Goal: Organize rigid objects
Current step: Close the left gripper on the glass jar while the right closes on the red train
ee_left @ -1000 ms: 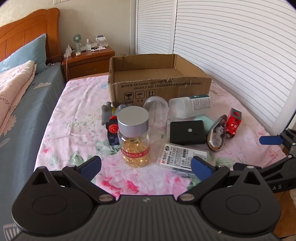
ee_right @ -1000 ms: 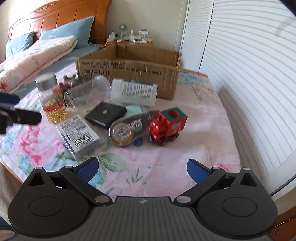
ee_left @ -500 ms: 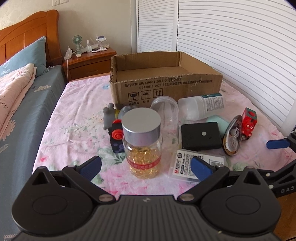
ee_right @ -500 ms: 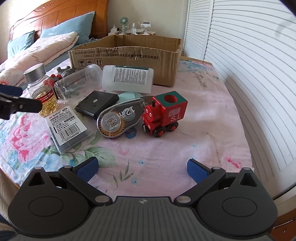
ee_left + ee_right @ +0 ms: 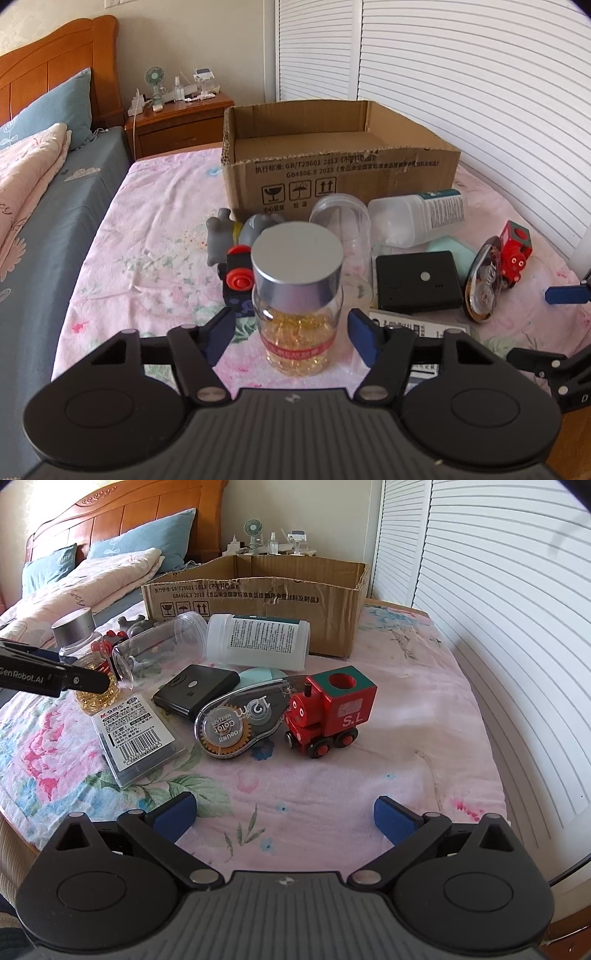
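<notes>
Now left tool (image 5: pixel 293 332) level, released, fingers straddling capsule jar (image 5: pixel 297 295); right tool (image 5: pixel 284 816) released, hovering.

On the flowered bed cover: one cardboard box (image 5: pixel 340 173), far; three jars, namely one capsule jar (image 5: pixel 297 295) with a silver lid, one clear empty jar (image 5: pixel 159 648), one white labelled jar (image 5: pixel 258 640). One red toy train (image 5: pixel 328 710), one tape dispenser (image 5: pixel 240 720), one black case (image 5: pixel 195 694), one barcoded packet (image 5: pixel 138 734), one grey toy figure (image 5: pixel 236 230).
</notes>
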The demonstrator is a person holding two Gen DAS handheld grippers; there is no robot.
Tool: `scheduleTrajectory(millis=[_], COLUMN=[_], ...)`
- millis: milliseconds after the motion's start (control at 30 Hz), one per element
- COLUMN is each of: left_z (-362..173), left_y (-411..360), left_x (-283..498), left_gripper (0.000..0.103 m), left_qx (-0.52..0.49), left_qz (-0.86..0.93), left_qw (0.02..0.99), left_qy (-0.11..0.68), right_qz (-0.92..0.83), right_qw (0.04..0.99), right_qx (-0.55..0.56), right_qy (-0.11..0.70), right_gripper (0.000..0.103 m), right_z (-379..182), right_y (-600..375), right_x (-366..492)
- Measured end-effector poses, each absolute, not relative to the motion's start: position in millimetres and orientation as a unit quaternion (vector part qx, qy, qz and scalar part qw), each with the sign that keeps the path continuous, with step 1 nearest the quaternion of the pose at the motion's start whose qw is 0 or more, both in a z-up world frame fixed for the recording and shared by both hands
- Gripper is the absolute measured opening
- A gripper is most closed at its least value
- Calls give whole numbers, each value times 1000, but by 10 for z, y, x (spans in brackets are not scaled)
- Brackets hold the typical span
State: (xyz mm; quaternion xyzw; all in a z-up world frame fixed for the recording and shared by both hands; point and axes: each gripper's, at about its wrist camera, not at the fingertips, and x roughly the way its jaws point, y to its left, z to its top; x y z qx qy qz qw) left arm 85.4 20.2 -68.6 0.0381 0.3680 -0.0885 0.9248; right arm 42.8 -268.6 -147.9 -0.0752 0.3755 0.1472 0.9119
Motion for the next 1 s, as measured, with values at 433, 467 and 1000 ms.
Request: scheduleTrajectory(millis=[433, 467, 1000], left_z=[-669, -669, -670], left_y=[397, 414, 430], left_x=[825, 819, 823], left_gripper=[46, 46, 46], left_qx=[26, 25, 18], left_qz=[-75, -73, -76], left_qw=[922, 922, 924], left_qy=[380, 380, 375], right_qz=[156, 156, 210], right_qw=[905, 906, 907], right_qx=[-84, -86, -129], right_qy=[386, 384, 341], right_gripper=[103, 103, 73], right_z=[-1442, -1424, -1160], right_y=[-2719, -2739, -2813], right_x=[530, 552, 1031])
